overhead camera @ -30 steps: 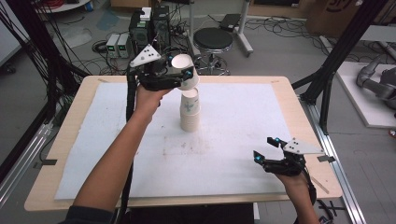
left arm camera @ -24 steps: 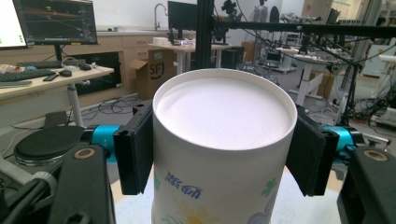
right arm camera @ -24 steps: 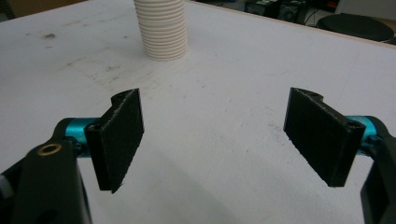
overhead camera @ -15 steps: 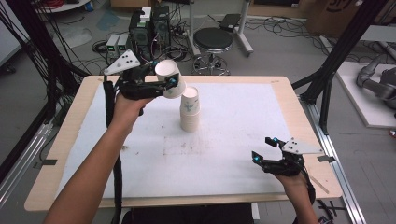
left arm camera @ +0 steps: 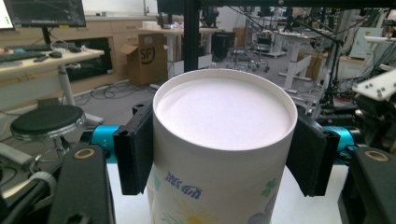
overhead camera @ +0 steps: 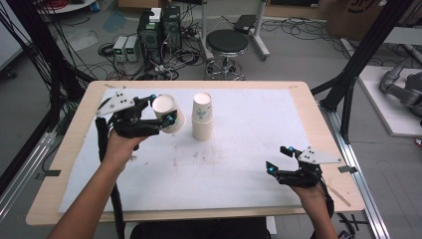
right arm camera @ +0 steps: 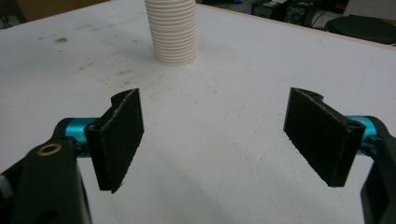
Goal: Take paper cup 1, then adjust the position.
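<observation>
My left gripper (overhead camera: 161,112) is shut on a single white paper cup (overhead camera: 168,114) with a flower print, held off the table and tilted, just left of the stack. In the left gripper view the cup (left arm camera: 224,116) shows its flat recessed base, with both black pads pressed on its sides and my left gripper (left arm camera: 224,156) around it. An upside-down stack of paper cups (overhead camera: 202,117) stands on the white sheet at the back centre. My right gripper (overhead camera: 276,159) rests low at the front right, open and with nothing in it. In the right gripper view my right gripper (right arm camera: 215,135) faces the stack (right arm camera: 171,32) across bare sheet.
A white sheet (overhead camera: 239,169) covers most of the wooden table (overhead camera: 74,149). Beyond the far edge are a black stool (overhead camera: 227,42), computer cases (overhead camera: 159,27) and cables on the floor. Black frame posts (overhead camera: 368,55) stand at both sides.
My left gripper has carried the cup leftward and down, away from the top of the stack, and the cup is now tilted. The right gripper has not moved.
</observation>
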Action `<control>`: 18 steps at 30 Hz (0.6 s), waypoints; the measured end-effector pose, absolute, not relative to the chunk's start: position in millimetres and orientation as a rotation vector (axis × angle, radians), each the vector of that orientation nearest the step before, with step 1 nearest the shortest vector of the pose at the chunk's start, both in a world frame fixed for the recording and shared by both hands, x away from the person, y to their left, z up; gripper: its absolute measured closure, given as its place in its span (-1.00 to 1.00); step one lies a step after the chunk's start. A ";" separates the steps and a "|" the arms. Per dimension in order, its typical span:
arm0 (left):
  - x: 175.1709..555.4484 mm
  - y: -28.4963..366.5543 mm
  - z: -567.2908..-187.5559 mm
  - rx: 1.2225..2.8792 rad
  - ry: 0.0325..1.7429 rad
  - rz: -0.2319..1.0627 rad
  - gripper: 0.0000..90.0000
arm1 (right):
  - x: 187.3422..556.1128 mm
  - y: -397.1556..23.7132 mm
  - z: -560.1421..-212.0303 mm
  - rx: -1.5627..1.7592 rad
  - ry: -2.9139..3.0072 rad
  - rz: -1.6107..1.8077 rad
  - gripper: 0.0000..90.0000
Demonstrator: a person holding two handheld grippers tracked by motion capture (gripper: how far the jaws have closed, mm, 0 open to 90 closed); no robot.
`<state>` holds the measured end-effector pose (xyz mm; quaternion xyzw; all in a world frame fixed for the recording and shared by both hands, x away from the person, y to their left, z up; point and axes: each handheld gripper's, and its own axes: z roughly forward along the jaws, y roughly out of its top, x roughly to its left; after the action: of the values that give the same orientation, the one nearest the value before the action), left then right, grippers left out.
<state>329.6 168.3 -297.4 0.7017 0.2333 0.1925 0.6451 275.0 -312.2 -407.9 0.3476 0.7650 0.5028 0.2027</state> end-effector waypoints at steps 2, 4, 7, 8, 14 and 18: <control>325.6 169.2 -307.0 1.600 0.537 0.415 -0.27 | 275.5 -311.4 -407.8 0.964 2.139 1.408 -0.54; 322.3 169.2 -314.9 1.597 0.541 0.395 -0.27 | 276.1 -310.0 -407.0 0.963 2.139 1.416 -0.54; 317.0 167.7 -322.4 1.597 0.538 0.377 -0.27 | 276.9 -307.5 -405.6 0.960 2.138 1.442 -0.54; 314.8 166.5 -324.2 1.594 0.535 0.373 -0.27 | 276.6 -305.9 -404.6 0.957 2.141 1.448 -0.54; 301.5 155.7 -334.7 1.618 0.499 0.344 -0.27 | 276.2 -296.1 -401.1 0.917 2.160 1.489 -0.54; 297.4 146.2 -344.7 1.653 0.485 0.316 -0.26 | 277.1 -288.6 -399.9 0.877 2.192 1.520 -0.54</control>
<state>297.4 146.2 -344.7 0.7247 0.2128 0.1386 0.6406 277.1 -288.6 -399.9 0.3078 0.7699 0.5337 0.1661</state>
